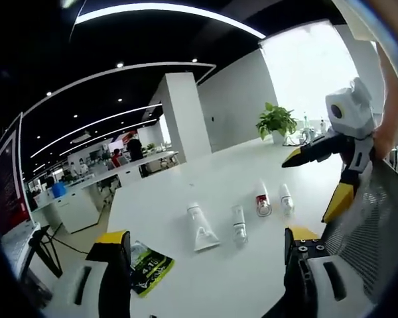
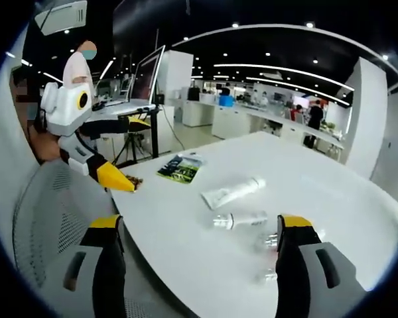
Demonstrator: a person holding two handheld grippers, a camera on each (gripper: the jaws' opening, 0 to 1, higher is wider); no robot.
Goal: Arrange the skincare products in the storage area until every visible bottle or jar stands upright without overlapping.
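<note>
Yellow-tipped left tongs (image 1: 205,248) rise from the bottom of the left gripper view, jaws apart and empty, framing the skincare items between them. The right tongs (image 2: 199,235) stand likewise apart and empty in the right gripper view; in the left gripper view they hang at right of frame above the bench edge, jaws spread, a hand behind them. Both appear held back from the products, probably to survey them before a first grasp.

On the white bench (image 1: 252,165), four products lie flat in a loose row at centre frame, each apart from the next: a white squeeze tube (image 1: 201,227) at the left end, a clear bottle (image 1: 239,225) beside it, a red-marked bottle (image 1: 262,199), and a small pale bottle (image 1: 286,198) at the right end. None stands upright, so the arrangement seems not yet begun. The tube's broad flat end suggests it may balance poorly on its cap.

A green packet (image 1: 148,266) lies near the bench edge at lower left. A potted plant (image 1: 276,122) stands at the far end, upper right.
</note>
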